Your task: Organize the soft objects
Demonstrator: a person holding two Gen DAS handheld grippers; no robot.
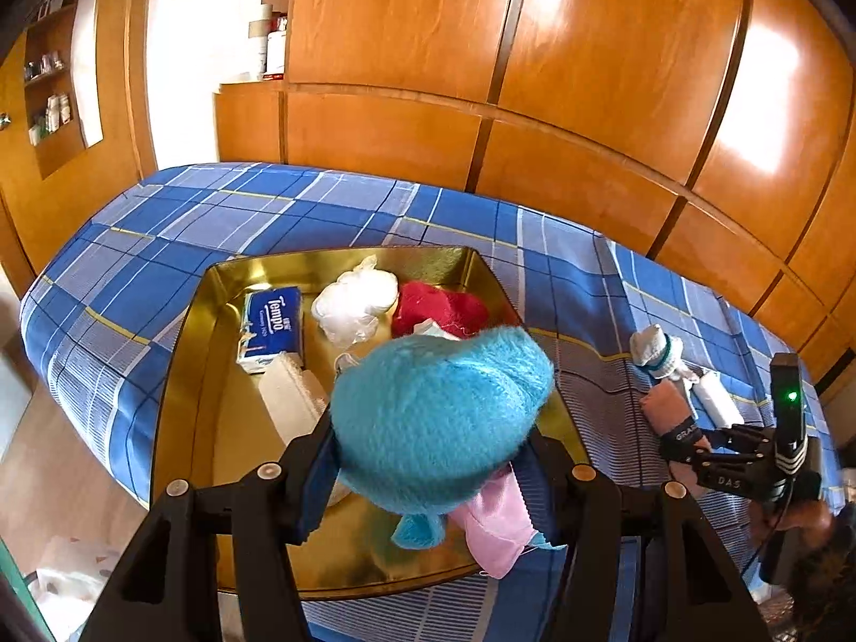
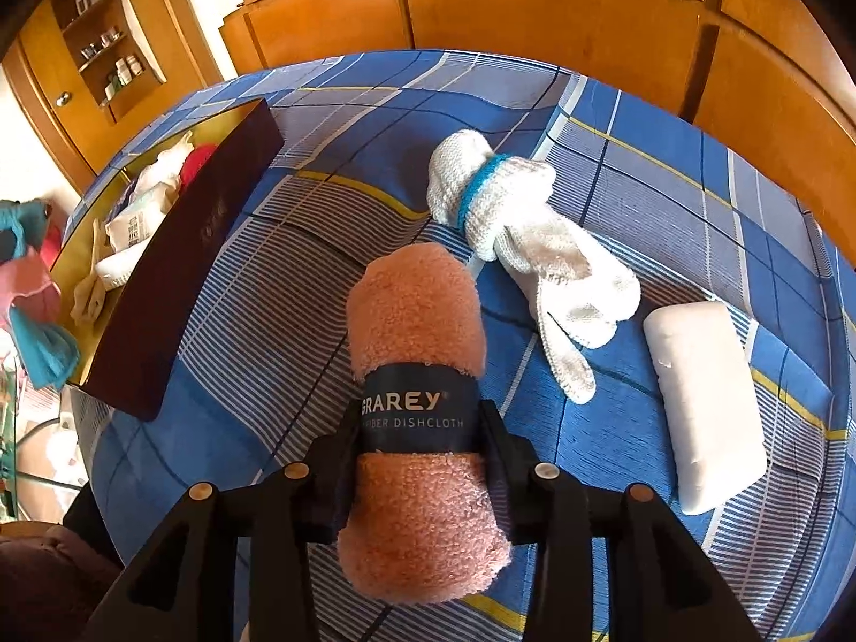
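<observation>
Over gold tray (image 1: 187, 353) | left tool (image 1: 428, 487) clamps blue plush toy (image 1: 438, 401) | right tool (image 2: 422, 460) clamps rolled dishcloth (image 2: 417, 321)

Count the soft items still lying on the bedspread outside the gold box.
3: a rolled pink dishcloth between the right gripper fingers, white gloves beyond it, and a white packet at the right. Others may lie out of view.

Both views are brightly lit by warm daylight. Broad white glare patches are thrown onto the polished wooden wardrobe (image 1: 615, 80) behind the bed (image 1: 267, 214), strongest toward its right panels. The wall left of the wardrobe is overexposed. Straight edges are bowed by fisheye distortion, and the corners are darkened. Slight softness is seen near the frame edges.
</observation>
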